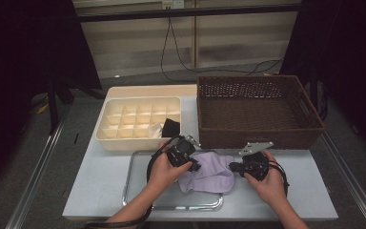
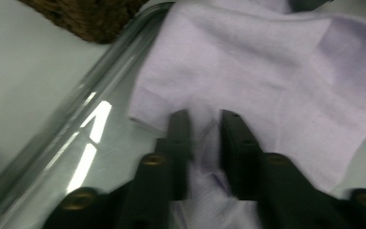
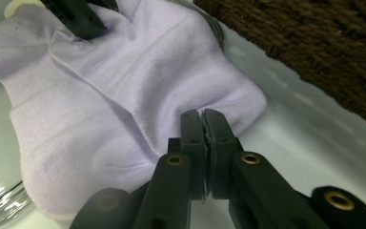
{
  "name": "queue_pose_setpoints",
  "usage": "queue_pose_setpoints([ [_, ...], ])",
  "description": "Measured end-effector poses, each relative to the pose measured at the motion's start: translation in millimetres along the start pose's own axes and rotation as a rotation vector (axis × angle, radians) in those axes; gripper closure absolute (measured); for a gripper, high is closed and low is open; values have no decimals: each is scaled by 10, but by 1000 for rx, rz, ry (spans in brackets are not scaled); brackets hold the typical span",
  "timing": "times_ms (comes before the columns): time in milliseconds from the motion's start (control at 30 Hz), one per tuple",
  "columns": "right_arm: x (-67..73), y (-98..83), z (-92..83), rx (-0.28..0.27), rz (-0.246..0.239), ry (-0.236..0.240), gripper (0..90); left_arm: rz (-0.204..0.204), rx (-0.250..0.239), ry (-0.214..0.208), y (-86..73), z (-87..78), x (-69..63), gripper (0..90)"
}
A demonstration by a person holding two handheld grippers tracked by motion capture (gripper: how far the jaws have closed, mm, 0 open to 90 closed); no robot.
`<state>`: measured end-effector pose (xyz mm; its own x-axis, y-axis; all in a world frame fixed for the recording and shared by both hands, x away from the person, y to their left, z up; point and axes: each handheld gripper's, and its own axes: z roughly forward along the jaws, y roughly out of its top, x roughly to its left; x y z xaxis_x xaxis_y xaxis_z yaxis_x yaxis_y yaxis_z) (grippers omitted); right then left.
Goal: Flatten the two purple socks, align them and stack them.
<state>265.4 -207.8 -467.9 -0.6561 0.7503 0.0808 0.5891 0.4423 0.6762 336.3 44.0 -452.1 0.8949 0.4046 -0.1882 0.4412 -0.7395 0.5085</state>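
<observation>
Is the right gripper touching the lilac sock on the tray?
Touching. In the right gripper view the right gripper has its jaws shut on an edge of the lilac sock, the fabric pinched between them.

Soft cloth on shiny metal, beside rough wicker.
You had a matt, finely knitted pale lilac cloth sock [image 1: 208, 172] on a glossy, smooth rectangular metal tray [image 1: 140, 193], near a coarse dark-brown woven wicker basket [image 1: 257, 112] and a smooth cream plastic divider box [image 1: 138, 121].

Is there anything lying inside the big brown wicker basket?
No, the high view shows the wicker basket with a bare woven bottom, while the lilac sock lies on the metal tray.
</observation>
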Motion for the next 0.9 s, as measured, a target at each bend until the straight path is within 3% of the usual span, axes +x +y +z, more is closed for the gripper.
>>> queue_pose_setpoints([
  [200, -2, 35, -85, -28, -2, 2, 885, -37, -78, -51, 2, -194, 43, 777],
  [400, 46, 98, -218, -63, -11, 3, 885, -61, -119, -73, -15, -346, 54, 775],
  [767, 101, 136, -295, -73, -22, 21, 885, -92, -137, -95, -19, -415, 91, 765],
  [900, 119, 153, -309, -82, -24, 31, 885, -91, -117, -91, -26, -399, 88, 756],
])
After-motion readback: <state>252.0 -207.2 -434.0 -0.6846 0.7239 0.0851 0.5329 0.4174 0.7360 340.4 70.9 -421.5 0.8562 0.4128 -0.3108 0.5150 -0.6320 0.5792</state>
